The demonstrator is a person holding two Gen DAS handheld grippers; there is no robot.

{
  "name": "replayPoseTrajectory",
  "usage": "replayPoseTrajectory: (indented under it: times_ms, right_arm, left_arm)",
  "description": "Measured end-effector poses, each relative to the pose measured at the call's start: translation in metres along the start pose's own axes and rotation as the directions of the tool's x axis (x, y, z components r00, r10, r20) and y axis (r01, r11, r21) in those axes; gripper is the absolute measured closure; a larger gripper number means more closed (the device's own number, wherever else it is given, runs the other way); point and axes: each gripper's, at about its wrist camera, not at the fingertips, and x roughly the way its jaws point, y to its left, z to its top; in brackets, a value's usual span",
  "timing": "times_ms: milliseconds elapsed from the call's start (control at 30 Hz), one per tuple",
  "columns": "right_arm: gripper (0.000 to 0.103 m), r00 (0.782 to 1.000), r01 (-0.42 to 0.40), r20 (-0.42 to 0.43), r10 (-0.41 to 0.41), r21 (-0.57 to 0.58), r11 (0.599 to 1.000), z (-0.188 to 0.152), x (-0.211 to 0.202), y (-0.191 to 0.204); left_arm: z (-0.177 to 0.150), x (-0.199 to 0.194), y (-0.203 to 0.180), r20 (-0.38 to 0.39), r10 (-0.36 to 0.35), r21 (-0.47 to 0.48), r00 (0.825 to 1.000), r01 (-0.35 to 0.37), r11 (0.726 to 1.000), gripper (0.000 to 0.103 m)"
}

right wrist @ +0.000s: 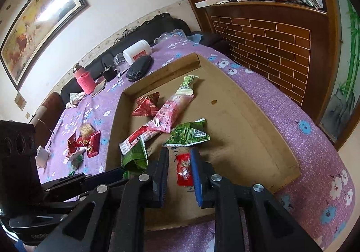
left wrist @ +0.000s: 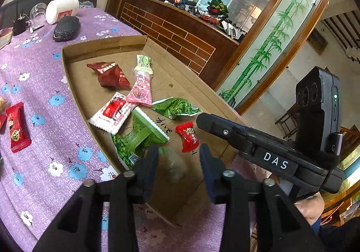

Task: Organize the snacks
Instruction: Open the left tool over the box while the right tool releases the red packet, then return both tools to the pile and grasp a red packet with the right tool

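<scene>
The right gripper, fingers parted, straddles the red candy inside the cardboard box; a skewed closure could flick it away. The left gripper, also parted, perhaps releases a blurred wrapper.

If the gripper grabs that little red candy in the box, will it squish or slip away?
The small red candy lies flat in the cardboard box, between the open fingers of the right hand-held gripper. Its shiny wrapper looks slick, so it might slide a bit. The crinkled ends would probably bend, and it looks light.
</scene>
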Motion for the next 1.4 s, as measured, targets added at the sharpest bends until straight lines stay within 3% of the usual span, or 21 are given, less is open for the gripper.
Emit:
replayPoseTrajectory:
  times_ms: [67, 200, 267, 333, 367, 500, 567, 667, 767, 800, 867, 967, 1067, 1133, 1233, 1300, 1333, 1400]
  right_arm:
    - [0.069, 1.000, 0.013, 0.010, -0.013, 0.003, 1.000, 0.001, -0.003, 0.001]
    - [0.065, 0.999, 0.002, 0.049, -0.002, 0.001, 1.000, 0.003, -0.015, 0.006]
    - [0.050, 0.997, 0.014, 0.081, -0.011, -0.039, 0.999, 0.004, -0.022, 0.018]
    - [0.042, 0.994, 0.015, 0.108, -0.008, -0.067, 0.998, 0.004, -0.028, 0.029]
    - [0.040, 0.994, 0.011, 0.113, -0.002, -0.079, 0.997, 0.004, -0.030, 0.034]
    - [0.040, 0.994, -0.013, 0.110, 0.027, -0.130, 0.991, 0.005, -0.032, 0.060]
    - [0.040, 0.993, -0.026, 0.106, 0.043, -0.162, 0.987, 0.004, -0.032, 0.075]
    - [0.040, 0.992, -0.068, 0.093, 0.088, -0.203, 0.977, 0.001, -0.029, 0.097]
    - [0.040, 0.983, -0.174, 0.025, 0.181, -0.171, 0.970, 0.000, -0.019, 0.112]
    - [0.041, 0.978, -0.205, -0.004, 0.208, -0.168, 0.964, -0.001, -0.014, 0.118]
    - [0.056, 0.971, -0.238, -0.069, 0.229, -0.198, 0.951, -0.005, -0.003, 0.137]
    - [0.059, 0.971, -0.225, -0.142, 0.194, -0.255, 0.940, -0.011, 0.016, 0.166]
    - [0.059, 0.971, -0.200, -0.187, 0.148, -0.295, 0.934, -0.010, 0.038, 0.190]
    - [0.059, 0.970, -0.183, -0.212, 0.121, -0.302, 0.936, -0.004, 0.056, 0.203]
    - [0.059, 0.970, -0.142, -0.231, 0.073, -0.295, 0.945, 0.007, 0.089, 0.210]
    - [0.059, 0.969, -0.085, -0.248, 0.012, -0.286, 0.954, 0.011, 0.119, 0.211]
    - [0.059, 0.966, -0.076, -0.260, 0.001, -0.279, 0.957, 0.012, 0.127, 0.210]
    - [0.060, 0.951, -0.087, -0.309, 0.002, -0.261, 0.961, 0.012, 0.149, 0.212]
  left_arm:
    - [-0.002, -0.006, 0.000, 0.008, -0.008, -0.002, 1.000, 0.008, 1.000, 0.054]
    - [-0.002, -0.026, 0.000, 0.064, -0.019, 0.001, 0.998, 0.019, 1.000, 0.049]
    - [-0.002, -0.039, -0.002, 0.111, -0.001, 0.012, 0.994, 0.000, 1.000, 0.035]
    - [-0.003, -0.057, -0.002, 0.165, 0.062, 0.032, 0.984, -0.068, 0.997, 0.016]
    - [-0.005, -0.069, -0.002, 0.202, 0.093, 0.045, 0.975, -0.104, 0.994, 0.014]
    - [-0.011, -0.112, 0.001, 0.316, 0.240, 0.048, 0.918, -0.268, 0.962, 0.000]
    - [-0.016, -0.137, 0.008, 0.366, 0.340, 0.019, 0.866, -0.372, 0.928, 0.000]
    - [-0.021, -0.166, 0.028, 0.388, 0.424, -0.017, 0.818, -0.454, 0.891, 0.000]
    - [-0.028, -0.194, 0.058, 0.380, 0.551, -0.110, 0.743, -0.555, 0.825, 0.000]
    - [-0.032, -0.204, 0.071, 0.372, 0.597, -0.148, 0.711, -0.590, 0.794, 0.000]
    - [-0.037, -0.217, 0.093, 0.340, 0.638, -0.193, 0.691, -0.613, 0.766, 0.000]
    - [-0.045, -0.239, 0.129, 0.294, 0.694, -0.291, 0.657, -0.630, 0.720, 0.000]
    - [-0.047, -0.250, 0.151, 0.260, 0.703, -0.319, 0.662, -0.629, 0.709, 0.000]
    - [-0.041, -0.250, 0.162, 0.220, 0.713, -0.309, 0.665, -0.646, 0.698, 0.008]
    - [-0.032, -0.241, 0.179, 0.163, 0.700, -0.289, 0.696, -0.644, 0.708, 0.030]
    - [-0.025, -0.235, 0.190, 0.133, 0.681, -0.295, 0.720, -0.627, 0.720, 0.030]
    - [-0.018, -0.227, 0.199, 0.123, 0.665, -0.300, 0.737, -0.611, 0.733, 0.030]
    - [-0.010, -0.214, 0.210, 0.095, 0.650, -0.286, 0.754, -0.605, 0.743, 0.030]
